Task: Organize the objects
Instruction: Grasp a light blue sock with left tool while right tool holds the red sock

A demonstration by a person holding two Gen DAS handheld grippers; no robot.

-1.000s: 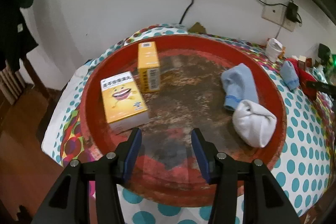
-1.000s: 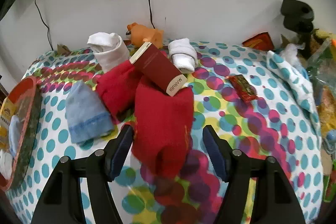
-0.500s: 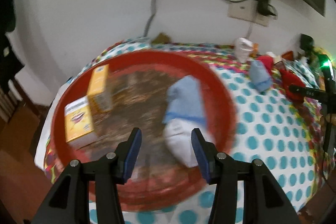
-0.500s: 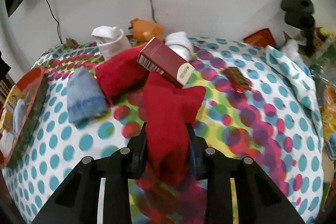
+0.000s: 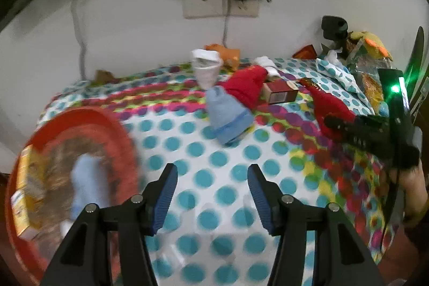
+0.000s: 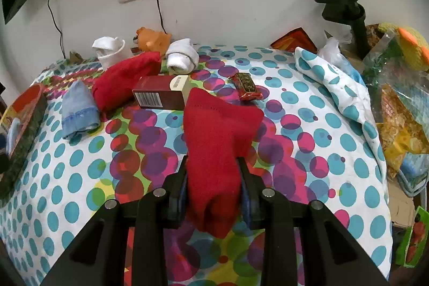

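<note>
Right gripper point(image 6: 213, 178) pinches a red sock point(image 6: 217, 141) between its pads; the sock's lower end hangs below the jaws, the rest stands up past the fingertips over the dotted tablecloth point(image 6: 308, 125). Dark red box point(image 6: 161, 95) just behind it, second red sock point(image 6: 123, 77) and blue sock point(image 6: 79, 109) further left. Left gripper point(image 5: 211, 195) jaws opening, nothing between them, over bare cloth; red tray point(image 5: 112, 125) at left, blurred.

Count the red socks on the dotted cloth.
2. One red sock is clamped in the right tool. The other red sock lies behind the dark red box, beside the blue sock. More may be hidden.
</note>
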